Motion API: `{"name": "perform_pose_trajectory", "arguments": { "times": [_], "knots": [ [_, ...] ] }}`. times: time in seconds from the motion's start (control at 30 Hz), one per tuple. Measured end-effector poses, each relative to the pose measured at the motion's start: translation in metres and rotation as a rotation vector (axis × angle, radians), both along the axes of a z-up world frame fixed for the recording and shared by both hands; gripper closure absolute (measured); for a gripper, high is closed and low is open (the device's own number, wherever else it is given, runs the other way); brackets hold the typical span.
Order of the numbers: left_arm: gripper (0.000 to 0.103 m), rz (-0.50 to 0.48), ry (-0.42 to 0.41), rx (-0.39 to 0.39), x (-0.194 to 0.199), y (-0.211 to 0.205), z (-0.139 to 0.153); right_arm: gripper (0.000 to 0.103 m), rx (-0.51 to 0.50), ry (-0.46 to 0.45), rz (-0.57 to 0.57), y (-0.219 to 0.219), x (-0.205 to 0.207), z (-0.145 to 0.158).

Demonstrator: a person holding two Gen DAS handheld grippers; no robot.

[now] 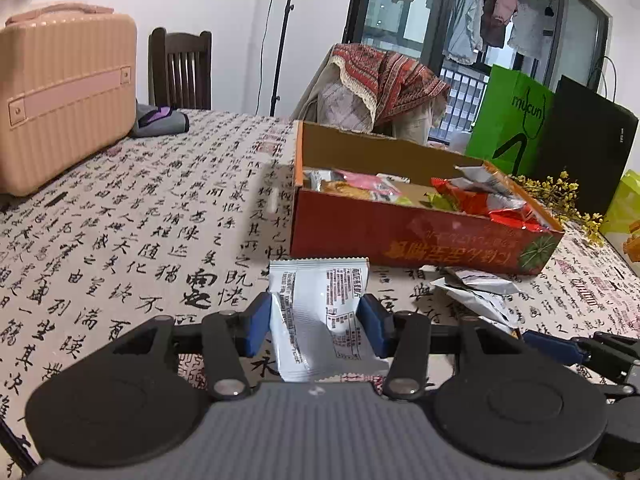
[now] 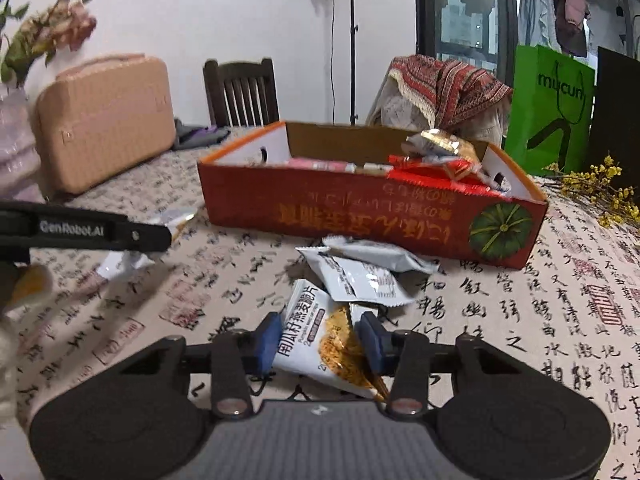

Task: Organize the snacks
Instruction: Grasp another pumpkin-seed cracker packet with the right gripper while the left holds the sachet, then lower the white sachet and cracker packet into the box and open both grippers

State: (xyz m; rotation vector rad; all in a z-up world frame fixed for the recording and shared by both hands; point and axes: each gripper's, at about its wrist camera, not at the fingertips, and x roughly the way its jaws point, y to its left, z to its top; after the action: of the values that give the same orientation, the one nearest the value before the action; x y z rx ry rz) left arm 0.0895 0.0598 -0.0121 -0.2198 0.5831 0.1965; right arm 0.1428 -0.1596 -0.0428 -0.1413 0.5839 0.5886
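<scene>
snack packets visible beside right tongs only

"mucun" is printed in dark letters on the green paper bag. "GenRobot.AI" is read in white on the black arm of the left gripper. Chinese calligraphy is printed across the tablecloth and on the red box (there upside down).

White wall behind a table under a calligraphy cloth; dark wooden chair, light stand, dark window with hanging laundry.
</scene>
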Motion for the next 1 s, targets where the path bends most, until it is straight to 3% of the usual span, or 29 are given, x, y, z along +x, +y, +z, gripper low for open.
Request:
{"name": "perform_pose_trajectory", "arguments": {
  "times": [0.6, 1.0],
  "knots": [
    [0.053, -0.01, -0.071, 0.048, -0.001, -0.021, 0.036, 0.062, 0.109, -0.116, 0.006, -0.03, -0.008, 0.045],
    [0.053, -0.016, -0.096, 0.06, 0.059, -0.02, 0.057, 0.062, 0.145, -0.168, 0.002, -0.013, 0.058, 0.074]
  ]
}}
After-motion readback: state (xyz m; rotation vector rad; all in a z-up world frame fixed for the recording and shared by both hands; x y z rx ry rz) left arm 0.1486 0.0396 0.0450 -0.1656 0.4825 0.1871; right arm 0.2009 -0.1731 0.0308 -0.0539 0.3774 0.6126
